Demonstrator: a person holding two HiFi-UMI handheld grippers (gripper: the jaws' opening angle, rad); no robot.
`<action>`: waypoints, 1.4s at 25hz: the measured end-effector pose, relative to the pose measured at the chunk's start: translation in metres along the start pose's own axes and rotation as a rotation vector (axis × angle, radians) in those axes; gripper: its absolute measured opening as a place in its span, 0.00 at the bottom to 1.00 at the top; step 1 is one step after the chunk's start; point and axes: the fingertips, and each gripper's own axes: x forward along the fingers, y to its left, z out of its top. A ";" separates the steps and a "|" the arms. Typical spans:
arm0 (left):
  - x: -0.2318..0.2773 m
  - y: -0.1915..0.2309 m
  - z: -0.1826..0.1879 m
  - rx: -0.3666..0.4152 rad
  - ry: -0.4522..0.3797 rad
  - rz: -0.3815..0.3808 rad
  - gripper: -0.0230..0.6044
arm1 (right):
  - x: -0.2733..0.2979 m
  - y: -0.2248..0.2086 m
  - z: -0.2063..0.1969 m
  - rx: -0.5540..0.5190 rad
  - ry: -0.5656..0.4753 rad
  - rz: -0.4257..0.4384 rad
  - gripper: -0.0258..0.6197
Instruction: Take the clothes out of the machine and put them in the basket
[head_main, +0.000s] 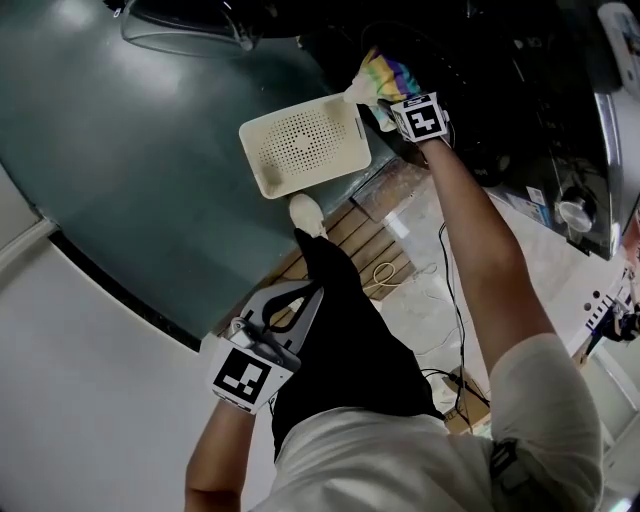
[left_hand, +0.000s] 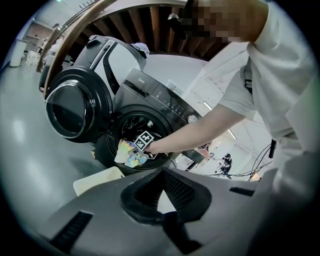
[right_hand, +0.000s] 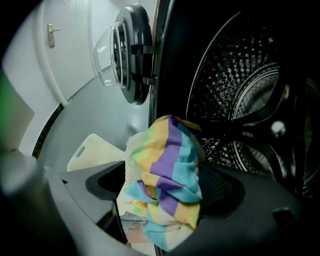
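The striped cloth (right_hand: 167, 165) is out of the drum (right_hand: 250, 110) and hangs bunched between the 2 jaws of the right claw (right_hand: 165, 197). Those jaws stand wide apart. The cloth leans on the pad nearer the drum, and the other pad looks clear of it, so I read this as a loose hold and not a clamp.

From the head view, the cloth sits at the corner of the cream basket (head_main: 300, 145) nearest the machine (left_hand: 165, 95), above its rim and not above its middle. The basket lies on the floor (head_main: 120, 150) just in front of the open door (right_hand: 122, 55), and it looks empty.

The step in hand is the drop:

1. Bring the right claw over the perforated middle of the basket before the cloth goes. From the rim, it could slide down outside or hang over the edge.
2. Keep the claw pointing steeply down, so the fabric falls off the pads and does not drape across one.
3. If a fold catches on the pad it leans on, a small shake should free it.
4. Lower the cloth near the basket bottom; a light cloth may drift in a long fall.

The left claw (head_main: 300, 300) is well back beside the person's leg, jaws together at the tips with nothing between them. It is best kept there, out of the way.
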 end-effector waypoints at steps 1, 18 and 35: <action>0.001 0.003 -0.001 -0.006 -0.001 -0.001 0.03 | 0.006 -0.001 -0.002 -0.013 0.019 0.003 0.72; 0.008 0.024 -0.017 -0.102 0.002 -0.012 0.03 | 0.063 -0.014 -0.037 -0.056 0.197 -0.025 0.65; -0.019 0.008 -0.015 -0.082 -0.023 0.029 0.03 | 0.006 -0.013 -0.013 -0.001 0.058 -0.097 0.25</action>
